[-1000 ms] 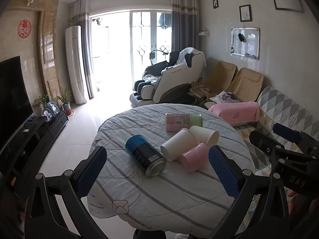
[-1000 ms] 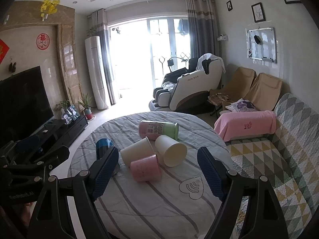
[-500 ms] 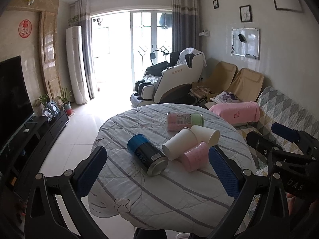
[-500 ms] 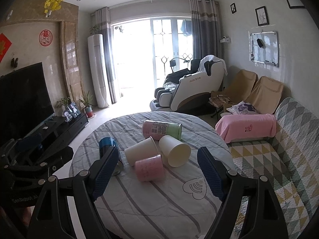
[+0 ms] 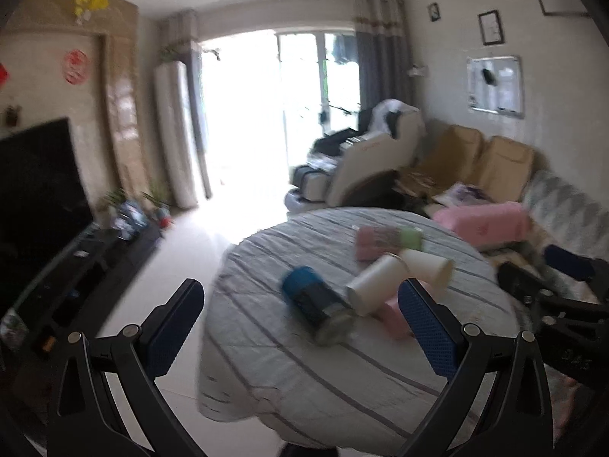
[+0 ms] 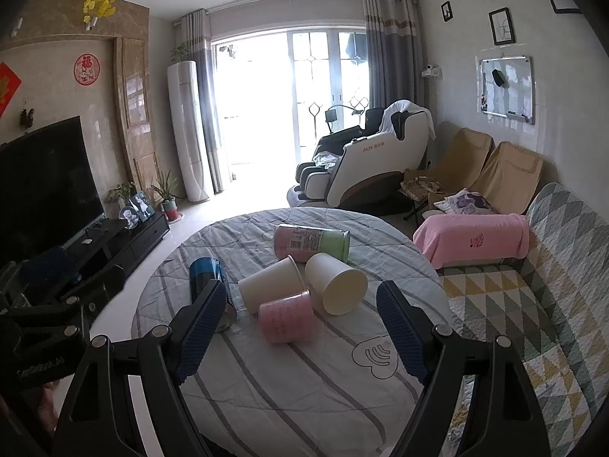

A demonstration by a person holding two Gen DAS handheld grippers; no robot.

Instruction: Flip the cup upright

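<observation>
Hovering with jaws apart, both the left gripper and right gripper risk nudging touching cups; the pink cup probably rolls.

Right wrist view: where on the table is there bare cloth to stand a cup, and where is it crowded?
Bare cloth lies in front of the pink cup, around the heart print, and along the table near edge. Crowded: the middle, where two white cups, the pink-green canister and blue can cluster.
</observation>
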